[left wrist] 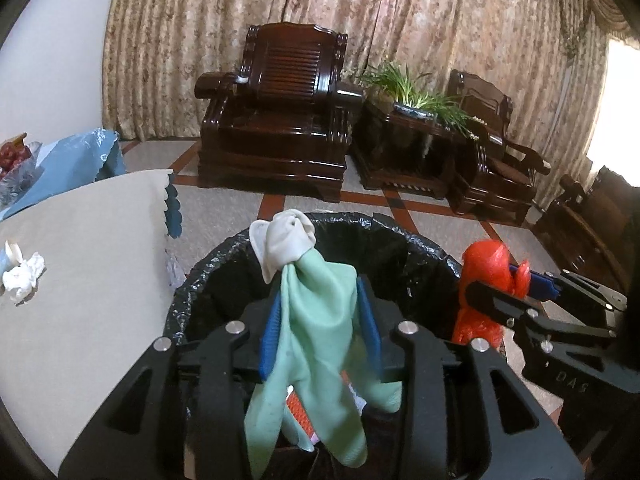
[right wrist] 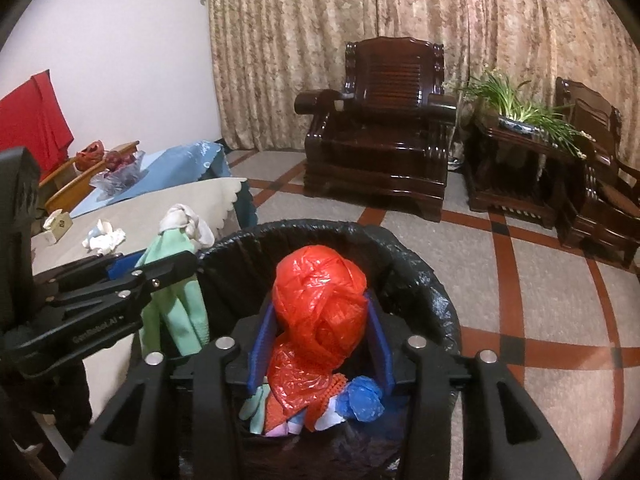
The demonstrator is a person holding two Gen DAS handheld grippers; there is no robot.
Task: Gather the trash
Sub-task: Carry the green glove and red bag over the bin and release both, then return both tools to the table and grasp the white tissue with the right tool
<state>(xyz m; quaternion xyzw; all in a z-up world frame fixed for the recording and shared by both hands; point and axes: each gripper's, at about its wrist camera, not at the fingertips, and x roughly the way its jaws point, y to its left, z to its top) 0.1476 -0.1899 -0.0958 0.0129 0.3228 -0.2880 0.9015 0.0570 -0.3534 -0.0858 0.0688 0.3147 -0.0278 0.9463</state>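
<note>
Left fingers [left wrist: 320, 328] seemingly loose around green-white cloth [left wrist: 316, 320]; right fingers [right wrist: 320, 332] around crumpled red bag [right wrist: 320, 300].

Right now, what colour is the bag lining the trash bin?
Black; the liner shows best in the right wrist view.

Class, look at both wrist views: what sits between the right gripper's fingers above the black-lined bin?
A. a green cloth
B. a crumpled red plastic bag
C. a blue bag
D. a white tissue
B: the right gripper has the crumpled red plastic bag between its blue pads, over the bin.
</note>
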